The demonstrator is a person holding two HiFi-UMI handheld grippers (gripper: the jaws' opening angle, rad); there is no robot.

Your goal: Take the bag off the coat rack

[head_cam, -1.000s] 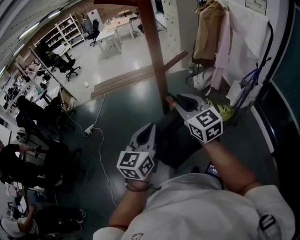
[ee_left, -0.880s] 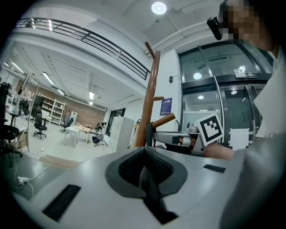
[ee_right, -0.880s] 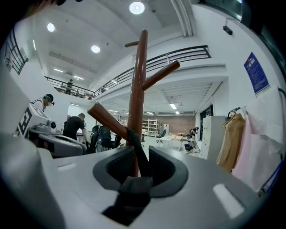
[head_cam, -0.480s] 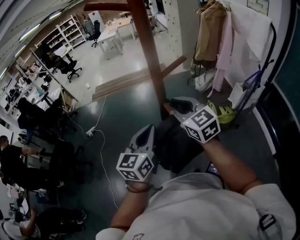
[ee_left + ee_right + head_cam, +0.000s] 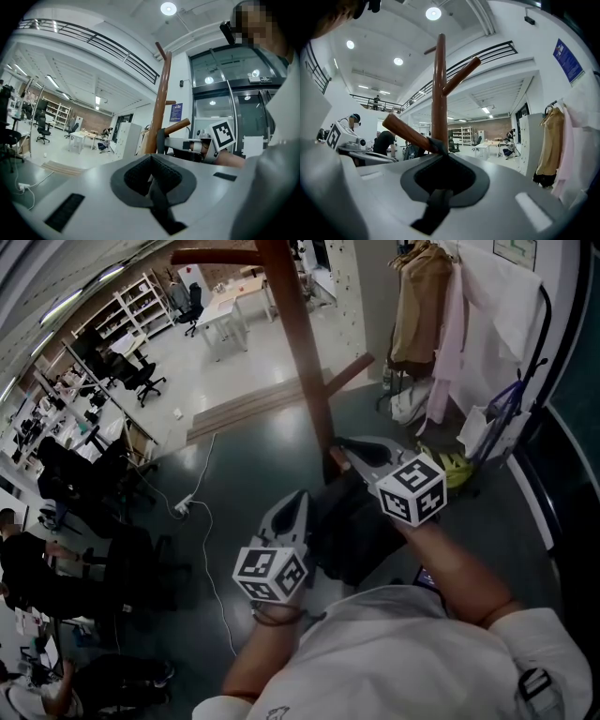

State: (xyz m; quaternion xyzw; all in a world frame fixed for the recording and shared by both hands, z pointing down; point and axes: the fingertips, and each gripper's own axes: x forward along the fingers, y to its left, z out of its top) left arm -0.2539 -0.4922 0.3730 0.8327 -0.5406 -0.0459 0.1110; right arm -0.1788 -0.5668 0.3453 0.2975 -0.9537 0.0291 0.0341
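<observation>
Right gripper (image 5: 343,447) jaws clamp bag (image 5: 358,532) strap (image 5: 435,146) on rack peg (image 5: 404,131); left gripper (image 5: 301,497) jaws together, beside bag.

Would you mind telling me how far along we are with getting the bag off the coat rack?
Done: the right gripper is at the rack and looks shut on the strap. In hand: the lift, though the strap is looped over the peg. Left to do: slipping it off the peg's end and carrying the bag clear. The left gripper is shut, holding nothing.
</observation>
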